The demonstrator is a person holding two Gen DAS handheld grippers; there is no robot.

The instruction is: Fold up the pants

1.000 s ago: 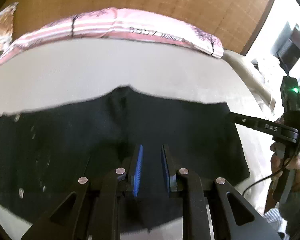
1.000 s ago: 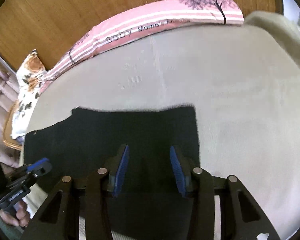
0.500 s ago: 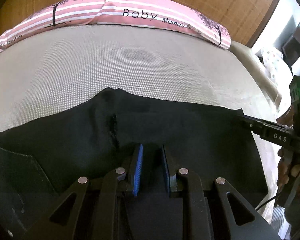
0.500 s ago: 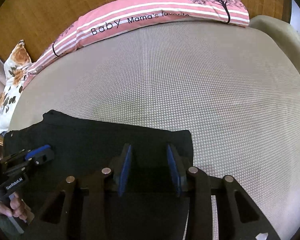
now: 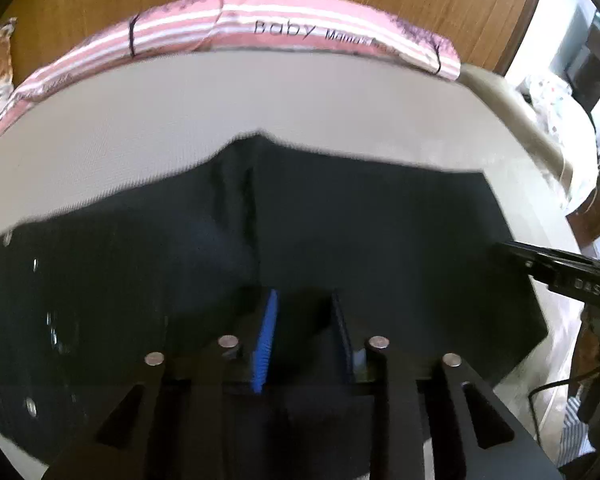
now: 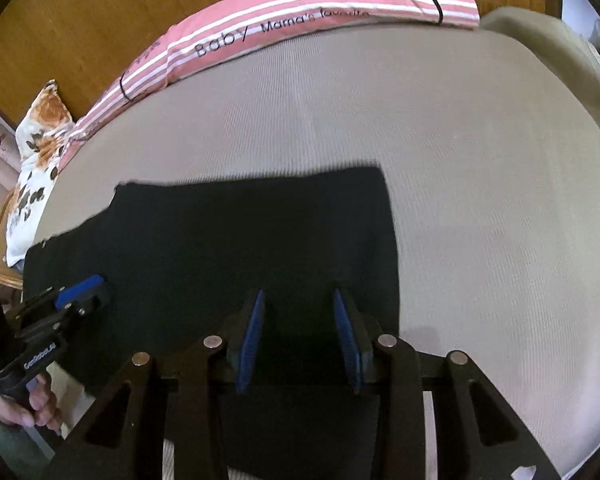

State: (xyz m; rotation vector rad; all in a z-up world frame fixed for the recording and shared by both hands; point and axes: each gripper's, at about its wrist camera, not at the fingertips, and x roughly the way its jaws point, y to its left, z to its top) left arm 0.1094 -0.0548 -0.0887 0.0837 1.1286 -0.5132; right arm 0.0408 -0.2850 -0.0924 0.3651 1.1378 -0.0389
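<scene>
Black pants (image 5: 360, 232) lie flat on a beige mattress (image 5: 180, 120), legs running to the right in the left wrist view. They also show in the right wrist view (image 6: 240, 232). My left gripper (image 5: 304, 300) is above the crotch area with its blue pads apart, nothing between them. My right gripper (image 6: 298, 300) is above the leg end near the right edge, pads apart and empty. The left gripper also shows in the right wrist view (image 6: 76, 292), at the waist end. The right gripper shows at the right edge of the left wrist view (image 5: 556, 260).
A pink striped pillow (image 6: 300, 16) lies along the far edge against a wooden headboard (image 6: 80, 12). A floral pillow (image 6: 36, 148) sits at the far left. A beige cushion (image 6: 556, 52) borders the right side of the mattress (image 6: 480, 200).
Both grippers have risen and pulled back from the pants. The right gripper's pads have opened a little wider. The pants lie as before.
</scene>
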